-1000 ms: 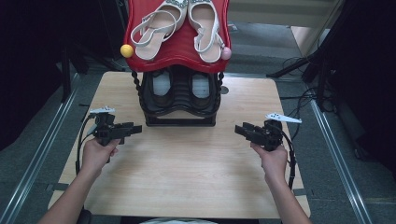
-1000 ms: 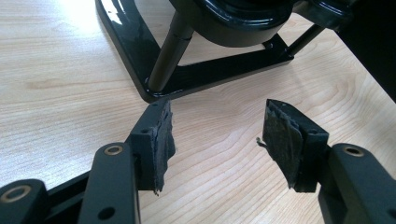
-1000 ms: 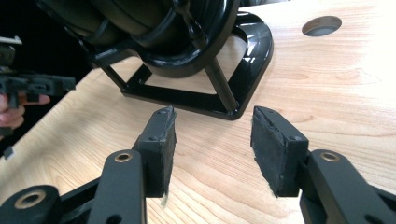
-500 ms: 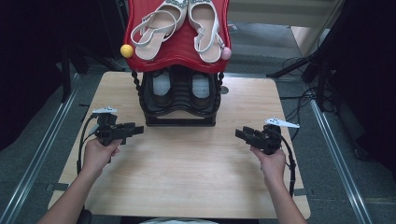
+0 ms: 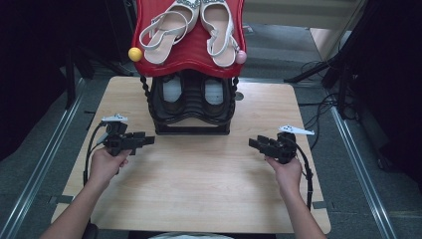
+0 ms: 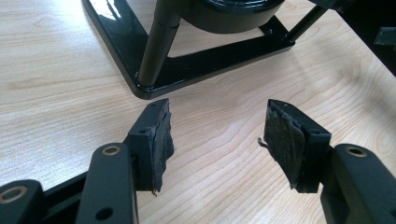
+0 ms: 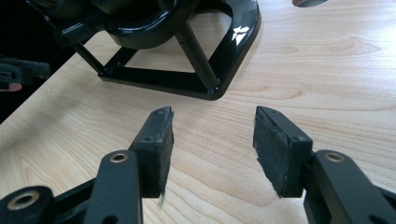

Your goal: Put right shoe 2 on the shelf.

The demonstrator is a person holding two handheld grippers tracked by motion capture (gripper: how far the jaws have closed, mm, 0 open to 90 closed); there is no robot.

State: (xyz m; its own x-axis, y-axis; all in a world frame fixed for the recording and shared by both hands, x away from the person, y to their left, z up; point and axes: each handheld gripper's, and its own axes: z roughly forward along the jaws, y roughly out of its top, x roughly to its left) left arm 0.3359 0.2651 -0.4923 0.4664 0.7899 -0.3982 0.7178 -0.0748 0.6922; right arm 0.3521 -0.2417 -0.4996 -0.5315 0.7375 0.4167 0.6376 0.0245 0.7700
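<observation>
High view: 1 black shoe rack (image 5: 191, 107), 2 sandals (image 5: 191, 27) on top; left gripper (image 5: 144, 140), right gripper (image 5: 255, 143) fingers open, empty.

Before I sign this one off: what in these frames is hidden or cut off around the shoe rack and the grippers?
- Dark shoes on the lower shelf, high view: the red top shelf covers their far ends.
- Pale sandals, high view: toes cut by the top edge.
- Shoe rack base, left gripper view: everything above it cut by the top edge; likewise in the right gripper view.
- Left gripper and right gripper: open, nothing between the jaws.
</observation>
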